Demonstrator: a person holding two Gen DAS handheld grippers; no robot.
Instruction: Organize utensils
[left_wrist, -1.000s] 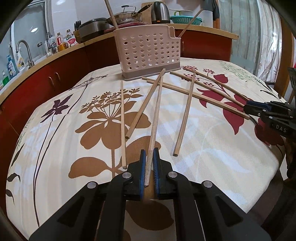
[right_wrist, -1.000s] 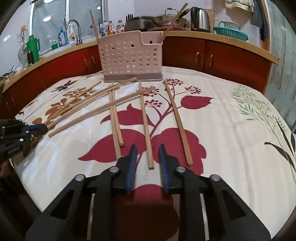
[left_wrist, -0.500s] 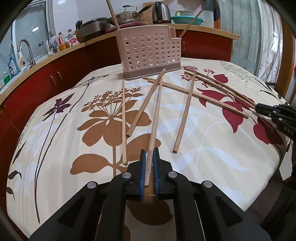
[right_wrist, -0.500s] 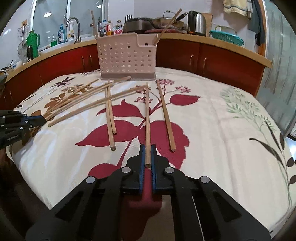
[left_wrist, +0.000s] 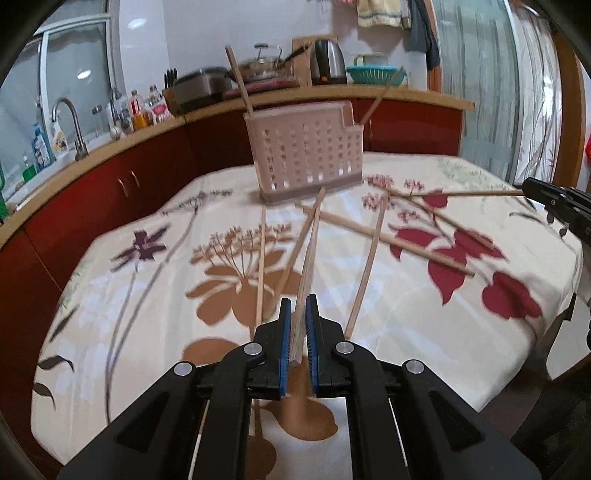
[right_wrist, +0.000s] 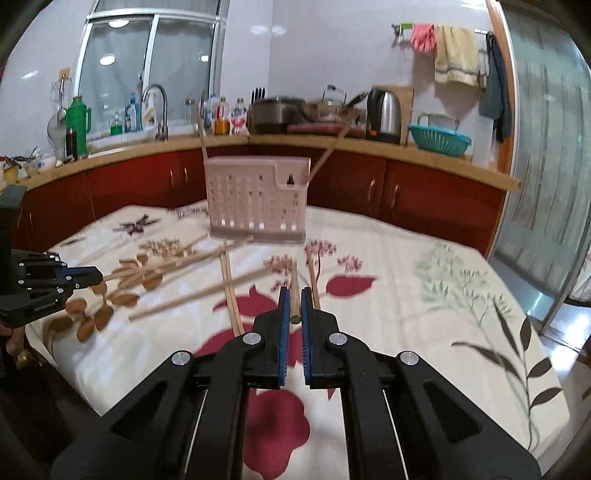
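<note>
A pink perforated utensil basket stands at the far side of the flowered tablecloth, with two chopsticks leaning in it. It also shows in the right wrist view. Several wooden chopsticks lie loose on the cloth. My left gripper is shut on a chopstick and holds it raised off the cloth. My right gripper is shut on a chopstick, lifted and pointing at the basket. That gripper shows at the right edge of the left wrist view.
A red-fronted kitchen counter curves behind the table with a sink tap, bottles, pots, a kettle and a teal colander. The table edge drops off on the right, near a glass door.
Both grippers have lifted their chopsticks off the cloth and tilted up toward the basket. The right gripper closed on its chopstick during the last second; the left stayed shut.
</note>
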